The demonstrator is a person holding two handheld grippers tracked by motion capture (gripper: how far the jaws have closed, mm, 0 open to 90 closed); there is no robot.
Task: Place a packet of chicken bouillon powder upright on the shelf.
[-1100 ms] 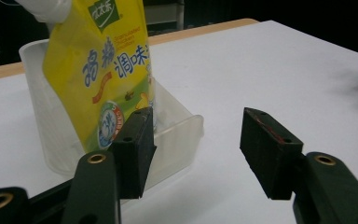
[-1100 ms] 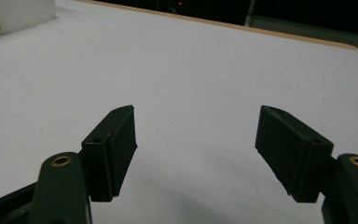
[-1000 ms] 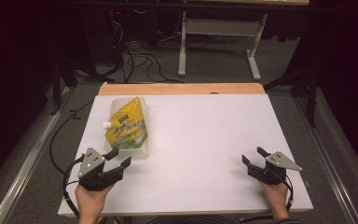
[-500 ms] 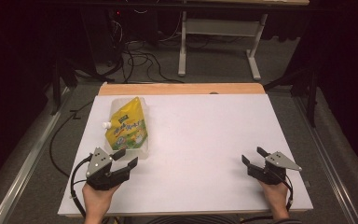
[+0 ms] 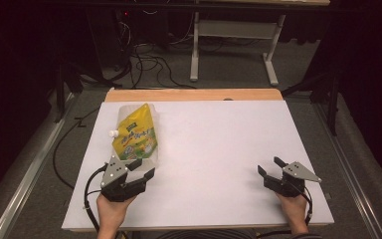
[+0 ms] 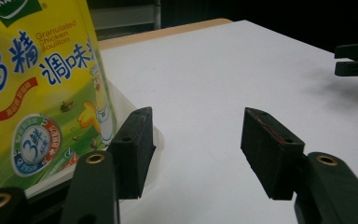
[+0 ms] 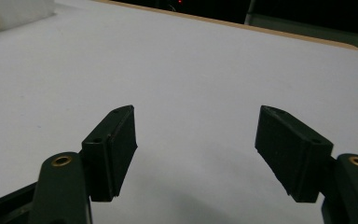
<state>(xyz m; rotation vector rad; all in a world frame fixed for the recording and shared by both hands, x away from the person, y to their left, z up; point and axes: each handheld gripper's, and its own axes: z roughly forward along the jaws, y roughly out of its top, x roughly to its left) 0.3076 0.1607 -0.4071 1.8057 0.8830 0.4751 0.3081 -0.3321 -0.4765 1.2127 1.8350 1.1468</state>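
Now left claw (image 5: 143,169) agape, beside bouillon pouch (image 5: 136,135)

Pouch (image 5: 135,135) on table (image 5: 219,149), far left

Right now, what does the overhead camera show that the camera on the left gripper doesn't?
The high view takes in the whole pouch with its white cap, both hands, and the floor cables and desk legs beyond the table. The left gripper view alone gives the pouch's print close up: "Granulated Chicken Bouillon", a cartoon chicken, a round seal. Both views share the pouch, the white table, the left gripper with jaws open beside the pouch's bottom corner, and the right gripper farther off.
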